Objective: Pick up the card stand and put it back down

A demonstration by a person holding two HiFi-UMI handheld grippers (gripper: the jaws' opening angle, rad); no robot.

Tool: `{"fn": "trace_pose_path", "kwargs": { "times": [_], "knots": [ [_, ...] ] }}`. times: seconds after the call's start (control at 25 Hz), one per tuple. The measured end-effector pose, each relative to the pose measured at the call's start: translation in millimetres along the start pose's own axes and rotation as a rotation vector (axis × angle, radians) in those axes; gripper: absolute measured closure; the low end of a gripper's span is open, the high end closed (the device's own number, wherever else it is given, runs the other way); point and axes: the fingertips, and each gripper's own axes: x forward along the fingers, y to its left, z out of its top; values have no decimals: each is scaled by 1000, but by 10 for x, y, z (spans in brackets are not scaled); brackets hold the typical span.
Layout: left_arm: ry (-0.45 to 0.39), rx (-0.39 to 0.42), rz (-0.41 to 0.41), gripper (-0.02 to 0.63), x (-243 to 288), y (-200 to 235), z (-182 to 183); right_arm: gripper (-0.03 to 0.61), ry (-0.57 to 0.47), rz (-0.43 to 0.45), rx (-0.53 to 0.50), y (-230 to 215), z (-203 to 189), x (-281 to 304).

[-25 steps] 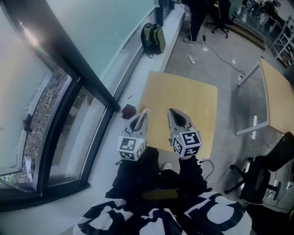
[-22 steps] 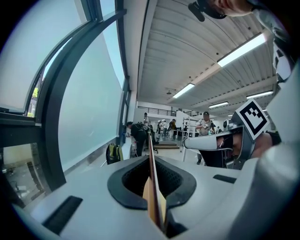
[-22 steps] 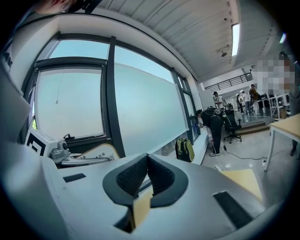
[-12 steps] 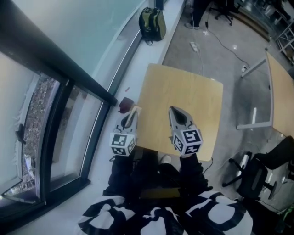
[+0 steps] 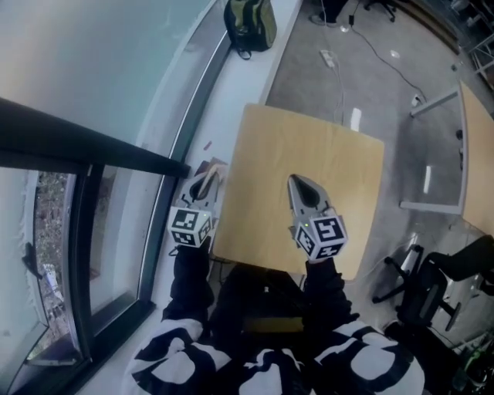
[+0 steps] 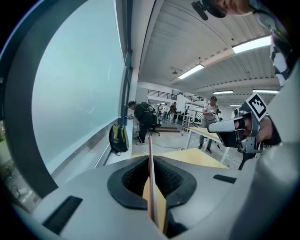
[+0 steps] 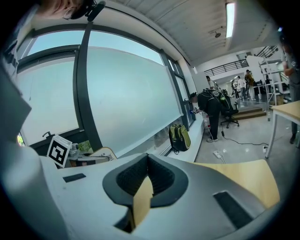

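Note:
The card stand (image 5: 207,167) is a thin dark red piece at the tip of my left gripper (image 5: 205,183). The gripper is shut on it and holds it over the white window ledge, just left of the wooden table (image 5: 324,146). In the left gripper view the stand (image 6: 149,145) shows edge-on as a thin upright line rising from the closed jaws of the left gripper (image 6: 150,161). My right gripper (image 5: 302,189) hovers over the table's near half, shut, with nothing in it. In its own view, the right gripper (image 7: 147,161) has its pads closed together.
A green backpack (image 5: 248,23) leans on the window ledge far ahead. A dark window frame (image 5: 85,146) runs along the left. A second table (image 5: 477,154) and an office chair (image 5: 432,285) stand to the right, and a power strip (image 5: 328,58) lies on the floor. People stand in the distance (image 7: 211,108).
My left gripper has moved left, from the table's left edge out over the window ledge, carrying the dark red stand. The right gripper has stayed over the table.

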Motion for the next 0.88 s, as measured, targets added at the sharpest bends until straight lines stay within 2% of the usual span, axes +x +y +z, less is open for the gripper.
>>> {"fn": "trace_pose_path", "kwargs": {
  "times": [0.16, 0.36, 0.64, 0.88],
  "knots": [
    [10, 9, -38, 589, 388, 120, 62, 566, 8, -10, 41, -196, -42, 175],
    [19, 30, -128, 590, 972, 179, 195, 566, 32, -30, 72, -448, -70, 378],
    [49, 143, -319, 590, 1747, 79, 367, 566, 45, -52, 103, -683, -115, 652],
    [87, 223, -495, 591, 2240, -154, 286, 566, 58, -52, 118, -713, -243, 855]
  ]
}}
